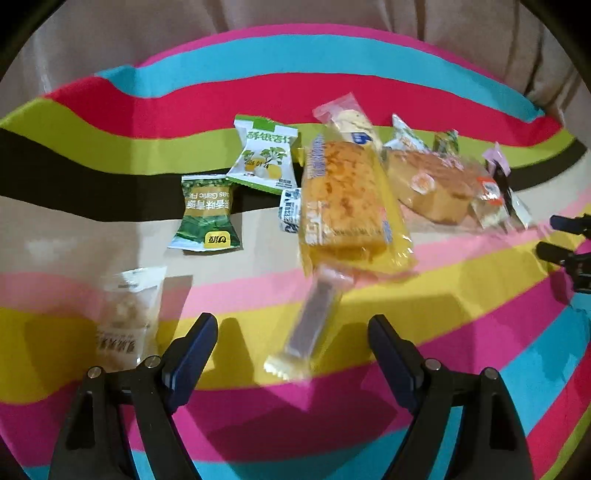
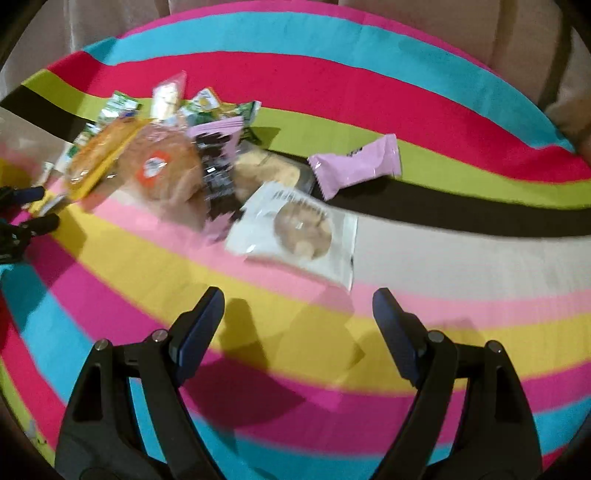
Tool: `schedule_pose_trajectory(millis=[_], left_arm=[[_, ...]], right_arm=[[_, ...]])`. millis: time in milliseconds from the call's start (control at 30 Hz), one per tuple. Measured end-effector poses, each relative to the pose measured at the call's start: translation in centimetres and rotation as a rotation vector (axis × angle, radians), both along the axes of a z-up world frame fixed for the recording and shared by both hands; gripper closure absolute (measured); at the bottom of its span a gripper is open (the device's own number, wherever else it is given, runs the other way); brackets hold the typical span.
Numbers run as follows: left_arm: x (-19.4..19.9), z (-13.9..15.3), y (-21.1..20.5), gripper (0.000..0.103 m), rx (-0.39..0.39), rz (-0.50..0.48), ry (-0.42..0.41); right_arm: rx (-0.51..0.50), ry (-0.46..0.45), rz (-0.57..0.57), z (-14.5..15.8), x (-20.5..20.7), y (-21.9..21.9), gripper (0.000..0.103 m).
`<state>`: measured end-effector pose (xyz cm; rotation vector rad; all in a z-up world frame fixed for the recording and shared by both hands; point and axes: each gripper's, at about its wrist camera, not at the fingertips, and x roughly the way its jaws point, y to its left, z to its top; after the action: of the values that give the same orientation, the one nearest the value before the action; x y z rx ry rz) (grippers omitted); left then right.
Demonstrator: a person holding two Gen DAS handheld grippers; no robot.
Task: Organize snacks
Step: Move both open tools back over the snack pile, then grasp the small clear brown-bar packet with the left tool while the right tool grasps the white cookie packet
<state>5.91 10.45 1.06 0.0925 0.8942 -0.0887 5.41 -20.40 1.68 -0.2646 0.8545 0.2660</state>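
Wrapped snacks lie in a loose pile on a striped cloth [image 1: 332, 85]. My left gripper [image 1: 291, 323] is open over the yellow stripe. A clear-wrapped purplish bar [image 1: 314, 321] lies between its fingers, untouched by the pads. Beyond are a yellow bread packet [image 1: 347, 206], a round cake [image 1: 432, 184], a green pea packet [image 1: 207, 214] and a clear packet [image 1: 125, 317] at the left. My right gripper [image 2: 297, 299] is open and empty, just short of a white cookie packet [image 2: 295, 229]. A pink packet [image 2: 358, 166] lies further right. Each gripper shows at the other view's edge, the right gripper [image 1: 554, 236] and the left gripper [image 2: 44, 206].
Beige fabric [image 1: 110, 33] rises behind the cloth's far edge. A green-and-white packet [image 1: 266, 155], a cracker packet [image 1: 351, 118] and a black-and-pink packet [image 2: 218, 173] lie in the pile. Bare striped cloth [image 2: 461, 258] stretches to the right of the cookie packet.
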Motion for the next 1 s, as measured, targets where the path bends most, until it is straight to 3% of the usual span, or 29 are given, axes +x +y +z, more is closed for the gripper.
schedule_pose_trajectory(millis=[67, 200, 300, 333, 367, 433, 533, 1000], left_arm=[[0.6, 0.0, 0.7, 0.019, -0.052, 0.001, 0.017], [0.4, 0.1, 0.8, 0.021, -0.057, -0.020, 0.013], [-0.2, 0.2, 0.4, 0.035, -0.057, -0.051, -0.001], [-0.3, 0.3, 0.4, 0.042, -0.059, -0.055, -0.006], [-0.4, 0.4, 0.1, 0.046, -0.059, -0.053, -0.008], [-0.5, 0.5, 0.2, 0.071, -0.067, -0.046, -0.017], [-0.4, 0.6, 0.0, 0.085, -0.077, -0.037, -0.019], [-6.7, 0.9, 0.5, 0.089, -0.133, 0.007, -0.011]], right_arm=[[0.017, 0.006, 0.023, -0.3, 1.6, -0.1, 0.017], [0.016, 0.015, 0.084, -0.3, 4.2, 0.0, 0.016], [0.036, 0.028, 0.150, -0.4, 5.3, 0.0, 0.016], [0.056, 0.036, 0.165, -0.5, 5.5, -0.2, 0.021], [0.094, 0.040, 0.182, -0.5, 5.5, -0.6, 0.042], [0.072, 0.002, 0.176, -0.2, 5.2, -0.9, 0.073], [0.102, -0.015, 0.183, 0.0, 3.9, -1.3, 0.078], [0.175, -0.028, 0.131, 0.4, -4.3, -1.7, 0.088]])
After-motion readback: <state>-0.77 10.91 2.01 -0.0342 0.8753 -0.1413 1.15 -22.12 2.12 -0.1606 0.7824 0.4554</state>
